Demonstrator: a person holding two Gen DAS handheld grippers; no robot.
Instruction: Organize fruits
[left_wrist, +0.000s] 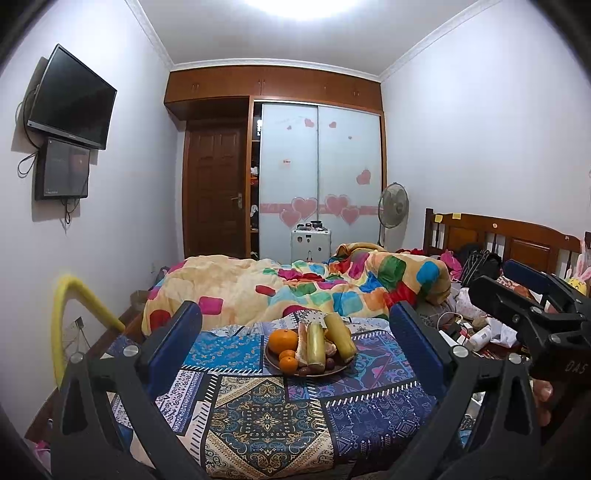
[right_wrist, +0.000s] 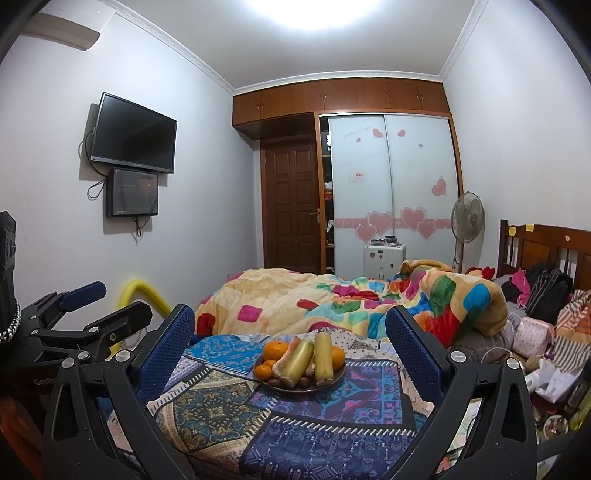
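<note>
Fruit is heaped on one round brown plate (left_wrist: 274, 364) (right_wrist: 334, 382) that rests on a patchwork-patterned blue cloth (left_wrist: 258, 417) (right_wrist: 295, 435) spread over the near end of the bed. On the plate, three oranges can be counted in the left wrist view: a large orange (left_wrist: 282, 340) (right_wrist: 275, 350) at the far left and two small mandarins (left_wrist: 288, 360) (right_wrist: 264, 371) nearer. The right wrist view shows a further orange (right_wrist: 337, 357) at the plate's right side. Two pale yellow-green cut stalk pieces (left_wrist: 316, 346) (right_wrist: 322, 356) lie lengthwise across the middle, with a pinkish peeled fruit segment (left_wrist: 302, 345) (right_wrist: 285, 356) beside them and several small dark round fruits (left_wrist: 330, 363) (right_wrist: 277, 382) along the near rim.

The left gripper (left_wrist: 295, 332) has its two blue-padded black fingers (left_wrist: 176, 334) spread wide; nothing is between them and they touch nothing, the plate lying farther off. The right gripper (right_wrist: 290, 334) is likewise spread wide and empty, its blue pads (right_wrist: 413, 343) framing the plate, which sits beyond them. Each gripper appears at the edge of the other's view, well apart from the fruit.

A rumpled quilt with coloured squares (left_wrist: 295, 288) (right_wrist: 351, 299) lies on the far part of the bed.
</note>
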